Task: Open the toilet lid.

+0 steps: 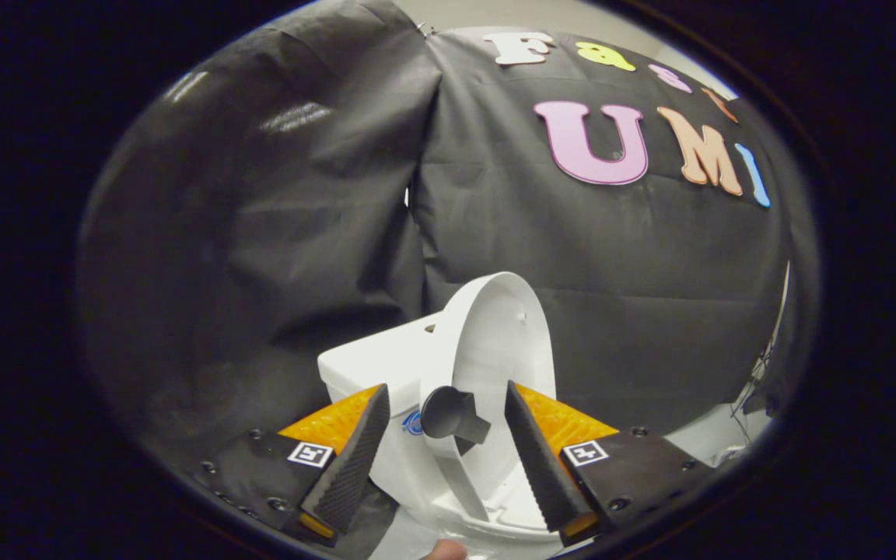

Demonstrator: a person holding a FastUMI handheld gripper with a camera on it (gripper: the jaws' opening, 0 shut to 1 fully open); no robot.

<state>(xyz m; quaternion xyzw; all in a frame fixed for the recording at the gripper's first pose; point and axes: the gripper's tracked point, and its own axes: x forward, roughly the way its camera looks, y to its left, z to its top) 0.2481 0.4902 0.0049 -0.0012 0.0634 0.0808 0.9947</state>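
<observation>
A small white toilet stands just ahead of me against the black cloth wall. Its lid is raised almost upright, leaning back toward the tank, with its inner side facing right. A dark grey round knob sticks out from the lid's near edge. My gripper is open, one finger on each side of the knob, and neither pad touches it. Below the lid, part of the seat and bowl rim shows between the fingers.
Black cloth wall hangs close behind and to both sides of the toilet. A person's fingertip shows just below the bowl. A pale floor strip with thin cables lies to the right.
</observation>
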